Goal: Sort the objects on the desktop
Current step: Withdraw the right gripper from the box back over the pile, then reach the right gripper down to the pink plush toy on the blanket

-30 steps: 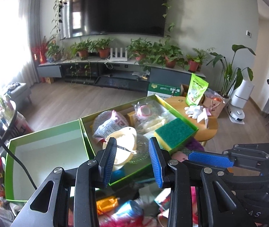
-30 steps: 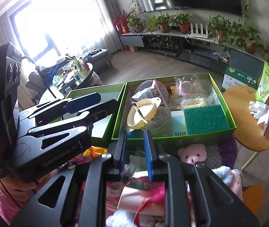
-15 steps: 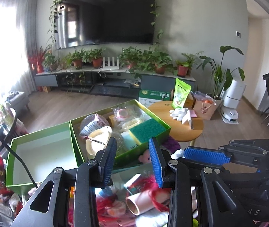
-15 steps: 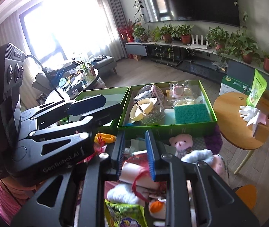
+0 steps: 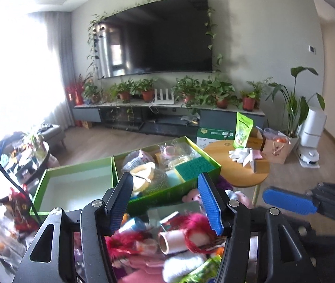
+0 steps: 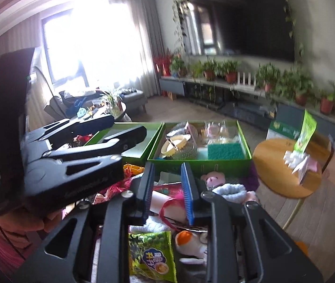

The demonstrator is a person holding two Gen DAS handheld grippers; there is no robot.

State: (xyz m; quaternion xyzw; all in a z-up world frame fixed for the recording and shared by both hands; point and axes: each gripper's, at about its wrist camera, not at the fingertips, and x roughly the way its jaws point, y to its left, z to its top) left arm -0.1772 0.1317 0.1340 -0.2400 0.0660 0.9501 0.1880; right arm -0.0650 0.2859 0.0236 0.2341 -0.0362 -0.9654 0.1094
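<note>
Hovering over the pile of small objects, both grippers point down and forward, and neither one holds anything. The left gripper (image 5: 167,202) has its jaws opening and already stands wide, with nothing pressed between the pads. The right gripper (image 6: 168,191) is also opening, but its gap is much narrower, and no object is clamped in it.

The thing that seems to be next is the pink paper roll (image 5: 171,241), which lies in the clutter just in front of both tools and below them. In the left wrist view it sits between the two fingers, a little toward the right one, with its open end turned to the camera's left. In the right wrist view the same roll (image 6: 161,204) lies directly under the narrow gap. Its long axis seems to run across the fingers, not along them, though the blur makes this uncertain.

Both hands are about equally near, but the wide left opening probably fits the roll better. The filled green box (image 5: 192,184) and the empty green box (image 5: 73,172) stand farther ahead, side by side and touching.
</note>
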